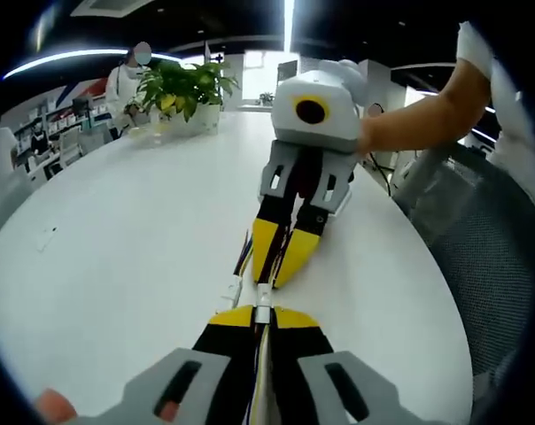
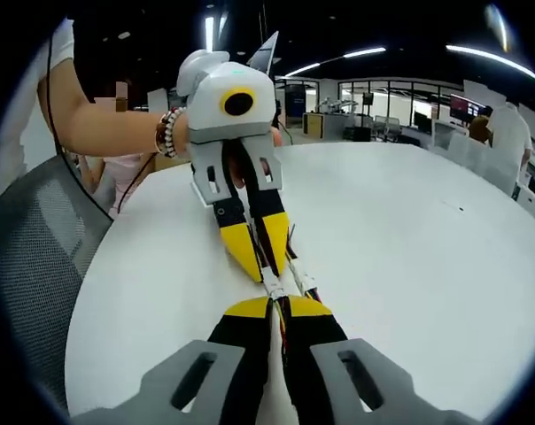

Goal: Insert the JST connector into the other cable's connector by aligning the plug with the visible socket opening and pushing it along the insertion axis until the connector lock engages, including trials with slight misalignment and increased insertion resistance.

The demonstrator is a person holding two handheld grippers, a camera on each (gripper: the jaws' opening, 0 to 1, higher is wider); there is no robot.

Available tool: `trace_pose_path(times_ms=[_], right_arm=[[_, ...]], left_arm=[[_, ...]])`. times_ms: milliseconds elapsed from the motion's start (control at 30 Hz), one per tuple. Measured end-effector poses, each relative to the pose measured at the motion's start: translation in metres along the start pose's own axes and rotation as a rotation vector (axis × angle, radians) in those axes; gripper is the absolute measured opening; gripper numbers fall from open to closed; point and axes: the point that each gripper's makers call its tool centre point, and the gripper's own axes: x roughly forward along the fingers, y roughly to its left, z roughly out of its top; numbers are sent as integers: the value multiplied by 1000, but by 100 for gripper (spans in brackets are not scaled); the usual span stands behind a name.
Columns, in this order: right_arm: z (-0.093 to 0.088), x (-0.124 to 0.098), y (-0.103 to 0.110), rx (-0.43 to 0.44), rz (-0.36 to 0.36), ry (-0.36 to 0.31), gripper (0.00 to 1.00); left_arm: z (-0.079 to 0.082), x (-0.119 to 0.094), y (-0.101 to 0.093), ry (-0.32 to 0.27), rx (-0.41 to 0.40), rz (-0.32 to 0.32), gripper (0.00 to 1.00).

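Observation:
On the white table (image 1: 117,230) my two grippers meet tip to tip. In the left gripper view my left gripper (image 1: 263,312) is shut on a cable end, and its white JST connector (image 1: 262,297) pokes out between the yellow tips. Opposite it, the right gripper (image 1: 276,278) is shut on the other cable, whose coloured wires (image 1: 243,254) trail beside it. In the right gripper view my right gripper (image 2: 276,306) is shut on its cable, the white connectors (image 2: 275,285) lie between it and the left gripper (image 2: 265,268), and the wires (image 2: 300,276) run off to the right. Whether the two connectors are locked together is hidden.
A potted plant (image 1: 183,87) stands at the table's far end. A grey mesh chair (image 1: 480,257) (image 2: 37,248) sits beside the table edge near the person's arm (image 1: 418,119). People stand in the office behind. Bare table (image 2: 427,239) stretches away on one side.

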Motion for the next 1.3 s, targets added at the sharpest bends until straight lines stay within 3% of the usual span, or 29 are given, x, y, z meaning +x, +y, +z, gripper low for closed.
trace_pose_path(times_ms=[333,733,1033,1300], right_arm=[[-2,0,0,-20,-1,6,3],[-4,-2,0,-10,-5,19,3],[14,-15,-2,8,-39,-17,7],[23,-31,4,39,-84,-12,19]], left_arm=[[0,1,1,4,6,5,0],[9,-14,0,-15,-10,31,3],[19,-25,-7,-41,-48,52,14],[28,-36,-19,-68,-90,89,24]])
